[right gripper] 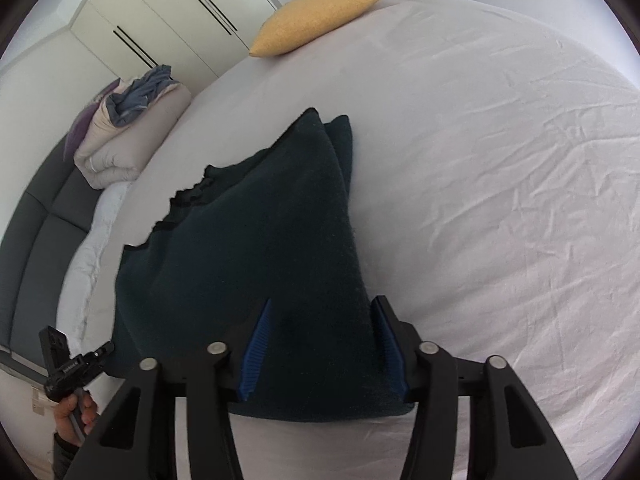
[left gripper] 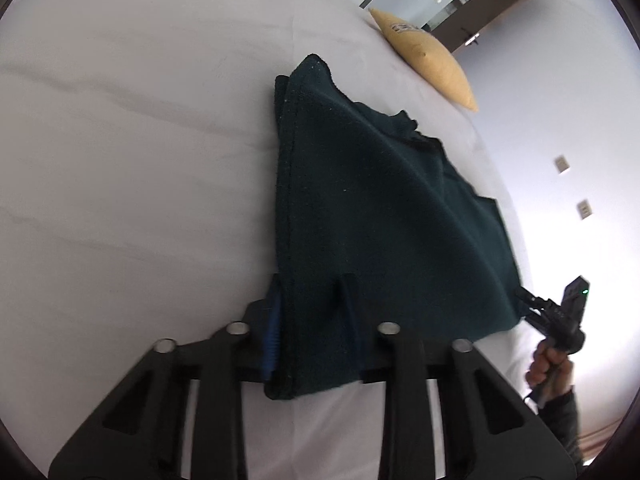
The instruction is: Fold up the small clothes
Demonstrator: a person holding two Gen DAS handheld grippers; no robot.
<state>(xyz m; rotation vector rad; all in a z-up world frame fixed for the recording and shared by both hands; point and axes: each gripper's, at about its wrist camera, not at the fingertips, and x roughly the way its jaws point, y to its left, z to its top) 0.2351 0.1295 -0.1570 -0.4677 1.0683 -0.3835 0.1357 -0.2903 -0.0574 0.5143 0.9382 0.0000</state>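
The left gripper (left gripper: 312, 320) pinches one near corner of the dark green cloth (left gripper: 372, 216) at lower centre. The right gripper (right gripper: 320, 344) stands half spread around the other corner (pad contact unclear). The cloth drapes over the white bed (right gripper: 500, 200); a yellow pillow (right gripper: 320, 16) lies at the top.

A dark teal knitted garment (right gripper: 256, 264) lies folded on a bed covered with a wrinkled white sheet (right gripper: 500, 200). The right gripper (right gripper: 320, 344) has the garment's near corner between its blue-padded jaws, which stand on either side of the thick fold. At the lower left, the left gripper (right gripper: 94, 354), held in a person's hand (right gripper: 74, 408), meets the garment's other near corner. A yellow pillow (right gripper: 320, 16) rests at the far edge, and a folded duvet (right gripper: 128, 136) sits on the grey headboard side, before white wardrobe doors (right gripper: 168, 12).
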